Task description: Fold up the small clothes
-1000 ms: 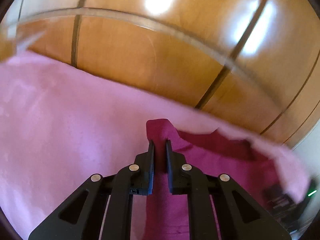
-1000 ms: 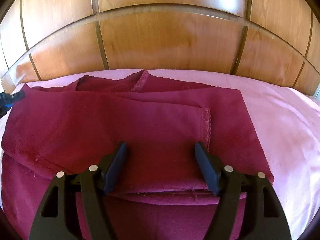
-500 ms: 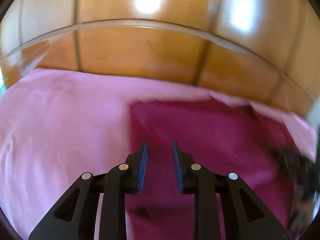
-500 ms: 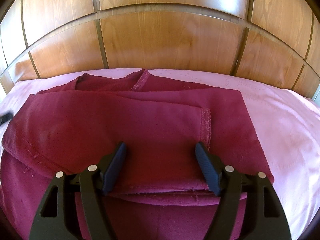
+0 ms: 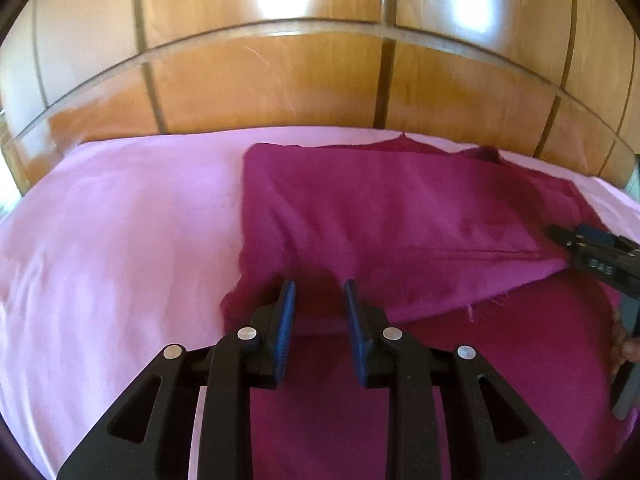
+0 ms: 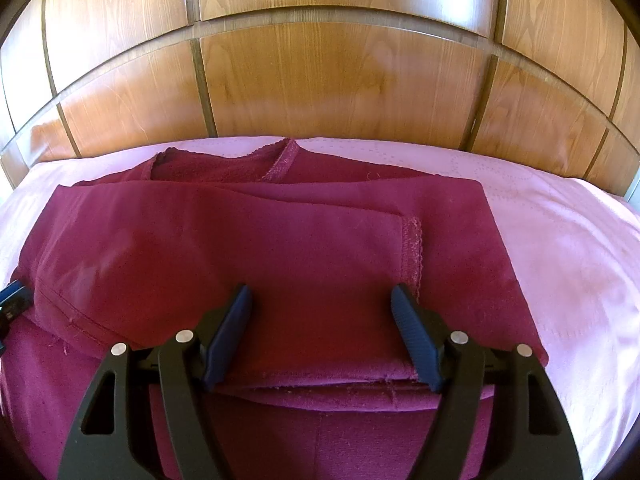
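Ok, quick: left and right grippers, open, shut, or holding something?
Left gripper: open, narrow gap, holding nothing, over the maroon garment.
Right gripper: open wide, holding nothing.

Bare sheet (image 5: 120,220) left of garment (image 5: 380,208)

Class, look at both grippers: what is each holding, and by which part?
Nothing is held. The left gripper and right gripper stand open above the folded maroon garment, gripping no part.

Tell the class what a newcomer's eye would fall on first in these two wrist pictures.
First, the dark red garment, partly folded and lying across the pink bedsheet, with its lace-trimmed neckline toward the wooden headboard. Next, the right gripper, jaws wide above the folded layers near the scalloped sleeve hem. The left gripper sits narrowly open at the garment's left edge, holding nothing.
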Motion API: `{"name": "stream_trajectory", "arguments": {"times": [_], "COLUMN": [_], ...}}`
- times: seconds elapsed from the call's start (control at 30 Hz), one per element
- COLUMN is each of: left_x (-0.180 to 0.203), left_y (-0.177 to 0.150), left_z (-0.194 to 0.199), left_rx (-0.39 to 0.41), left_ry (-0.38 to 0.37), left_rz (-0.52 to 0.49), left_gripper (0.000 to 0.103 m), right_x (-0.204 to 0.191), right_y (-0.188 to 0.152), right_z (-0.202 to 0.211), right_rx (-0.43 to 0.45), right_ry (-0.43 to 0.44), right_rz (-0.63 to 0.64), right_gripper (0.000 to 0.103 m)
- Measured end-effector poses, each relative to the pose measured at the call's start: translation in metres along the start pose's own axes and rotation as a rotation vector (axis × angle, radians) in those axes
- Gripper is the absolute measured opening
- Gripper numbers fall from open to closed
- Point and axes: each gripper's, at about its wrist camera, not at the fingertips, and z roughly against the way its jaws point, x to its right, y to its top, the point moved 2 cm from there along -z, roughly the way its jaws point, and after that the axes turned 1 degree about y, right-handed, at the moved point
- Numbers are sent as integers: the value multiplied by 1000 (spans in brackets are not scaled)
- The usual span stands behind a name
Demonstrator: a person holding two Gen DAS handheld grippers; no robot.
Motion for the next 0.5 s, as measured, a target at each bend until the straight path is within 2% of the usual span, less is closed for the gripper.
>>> {"name": "stream_trajectory", "arguments": {"times": [0.07,0.1,0.13,0.2,0.5], "left_x": [-4,-6,-9,-10,-19], "left_y": [-7,-11,-14,-21,-55], "left_z": [15,25,34,49,78], "left_rx": [11,33,56,76,60], "left_ry": [2,6,7,4,-9], "left_rz": [15,31,43,44,62], "left_gripper": [44,61,63,63,63], "right_x": [0,0,0,0,-5], "right_y": [0,0,0,0,1], "right_z": [0,0,0,0,0], "right_rx": [0,0,-1,0,-6], "right_ry": [-3,-3,-2,-4,-36], "right_rz": [2,2,1,2,21], "right_gripper": [72,72,72,73,76]}}
